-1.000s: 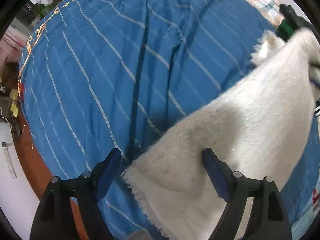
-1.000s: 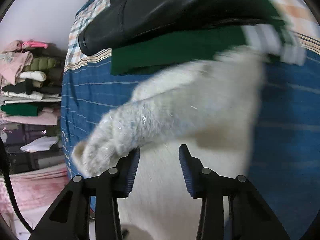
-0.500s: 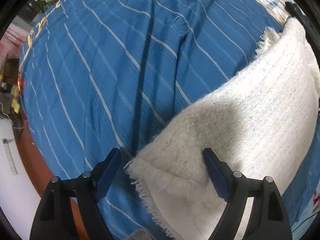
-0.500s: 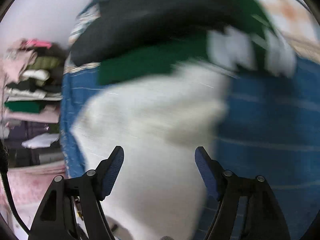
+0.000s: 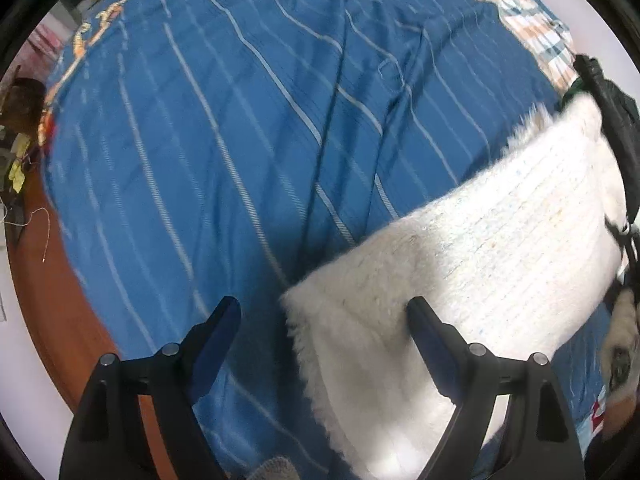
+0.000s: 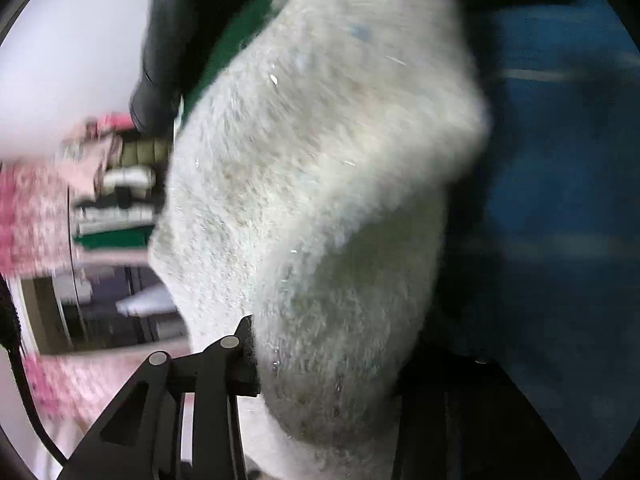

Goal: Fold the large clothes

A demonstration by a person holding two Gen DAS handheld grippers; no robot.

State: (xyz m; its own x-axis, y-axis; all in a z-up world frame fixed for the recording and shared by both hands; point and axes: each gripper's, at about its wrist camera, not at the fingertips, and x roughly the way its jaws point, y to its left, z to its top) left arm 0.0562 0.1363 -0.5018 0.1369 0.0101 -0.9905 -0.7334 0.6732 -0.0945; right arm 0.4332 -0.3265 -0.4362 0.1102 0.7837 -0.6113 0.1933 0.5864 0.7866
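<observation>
sweater [image 5: 500,248]: fluffy white knit | bedspread [image 5: 240,140]: smooth blue striped cloth

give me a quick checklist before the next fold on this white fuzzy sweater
1. Right gripper on the white sweater: ok; its jaws have just been closing and fabric bunches between them.
2. Left gripper gripping: not ok; jaws wide open, the sweater's fringed edge between them, unpressed.
3. Sweater lying flat: not ok; the right-hand part is lifted and bunched.
4. Room on the blue bedspread: ok.
5. Clear of the dark clothes behind: cannot tell; blurred.
</observation>
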